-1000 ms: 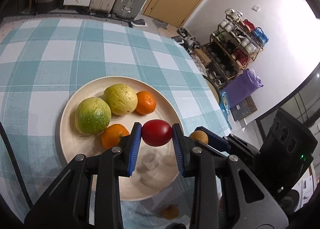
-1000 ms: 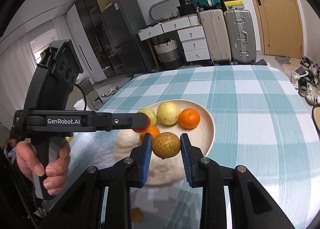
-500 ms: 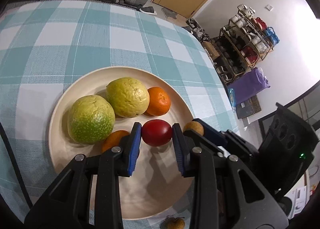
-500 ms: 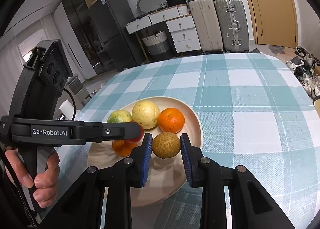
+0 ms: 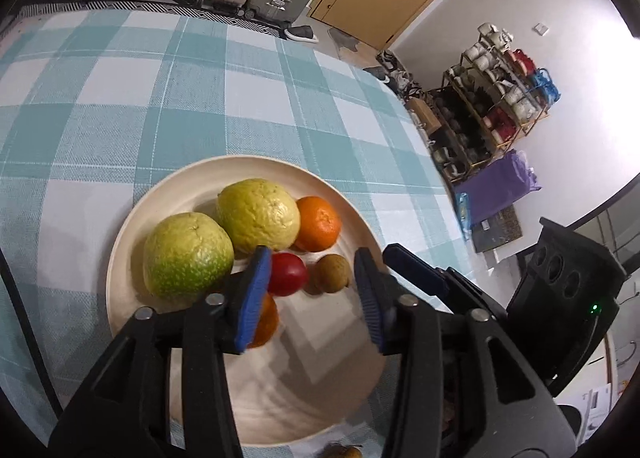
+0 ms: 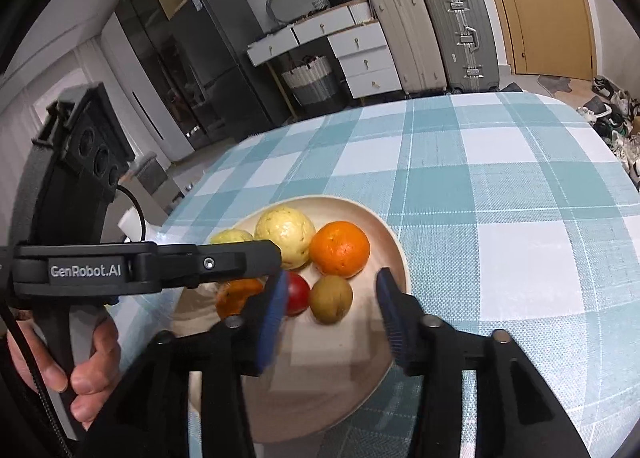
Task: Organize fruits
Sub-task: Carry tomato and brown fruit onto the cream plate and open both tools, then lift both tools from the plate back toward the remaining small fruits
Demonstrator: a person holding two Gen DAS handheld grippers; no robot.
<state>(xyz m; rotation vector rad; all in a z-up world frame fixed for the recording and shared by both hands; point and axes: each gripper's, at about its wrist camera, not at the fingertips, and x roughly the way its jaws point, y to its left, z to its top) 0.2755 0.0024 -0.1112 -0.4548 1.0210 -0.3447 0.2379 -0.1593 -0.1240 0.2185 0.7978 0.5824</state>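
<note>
A cream plate (image 5: 168,186) on the checked tablecloth holds a green fruit (image 5: 188,254), a yellow fruit (image 5: 259,214), an orange (image 5: 319,223) and a smaller orange (image 5: 266,322). A red fruit (image 5: 287,274) and a brown fruit (image 5: 331,273) lie side by side on it. My left gripper (image 5: 311,290) hangs over them with its jaws opening; the red fruit sits by its left pad, not squeezed. My right gripper (image 6: 331,306) is opening too, with the brown fruit (image 6: 331,298) lying loose between its pads beside the red fruit (image 6: 298,293).
A hand (image 6: 80,370) holds the left gripper's handle at the left. A small brownish fruit (image 5: 340,452) lies on the cloth near the plate's front rim. Suitcases (image 6: 460,34) and drawers (image 6: 360,54) stand beyond the table's far edge; a shelf rack (image 5: 500,98) stands to the right.
Both grippers came down over the plate and their jaws spread. The red fruit and the brown fruit, gripped before, now rest on the plate.
</note>
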